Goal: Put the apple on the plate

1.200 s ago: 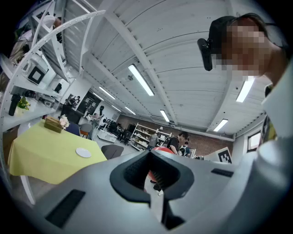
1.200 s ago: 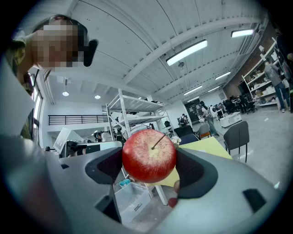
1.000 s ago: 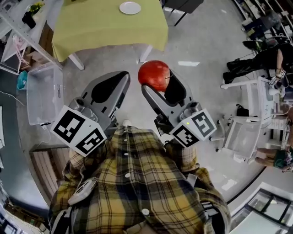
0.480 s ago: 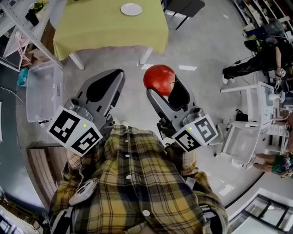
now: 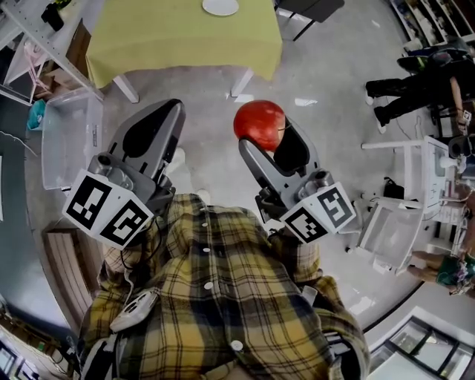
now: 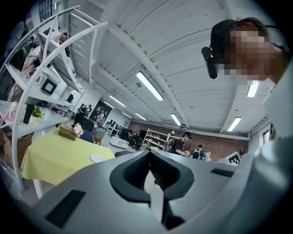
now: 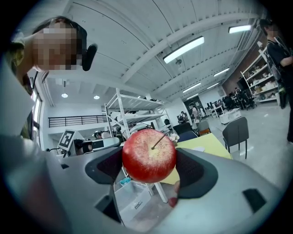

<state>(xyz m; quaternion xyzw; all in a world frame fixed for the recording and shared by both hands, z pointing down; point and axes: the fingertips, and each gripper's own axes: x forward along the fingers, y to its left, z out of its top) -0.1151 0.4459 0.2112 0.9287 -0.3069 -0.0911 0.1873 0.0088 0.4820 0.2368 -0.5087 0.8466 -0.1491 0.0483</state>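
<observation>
Between the jaws of the right hand-held gripper [image 5: 269, 139] sits the apple [image 5: 260, 124], red, pinched from both sides. The right gripper view confirms this: the apple [image 7: 149, 155] fills the gap, a dark pad touches each flank, and the stem faces the camera. The fruit is held in the air over the grey floor [image 5: 334, 89], short of the desk [image 5: 185, 44] with the yellow cloth. The plate [image 5: 220, 6], white, lies on that desk at the far edge of the head view, well apart from the apple. The left hand-held gripper [image 5: 169, 111] is raised beside the right one, jaws pressed together with nothing between them. A clear plastic bin [image 5: 70, 141] stands on the floor to the left, beside the desk. The person wears a plaid shirt [image 5: 223, 297].
</observation>
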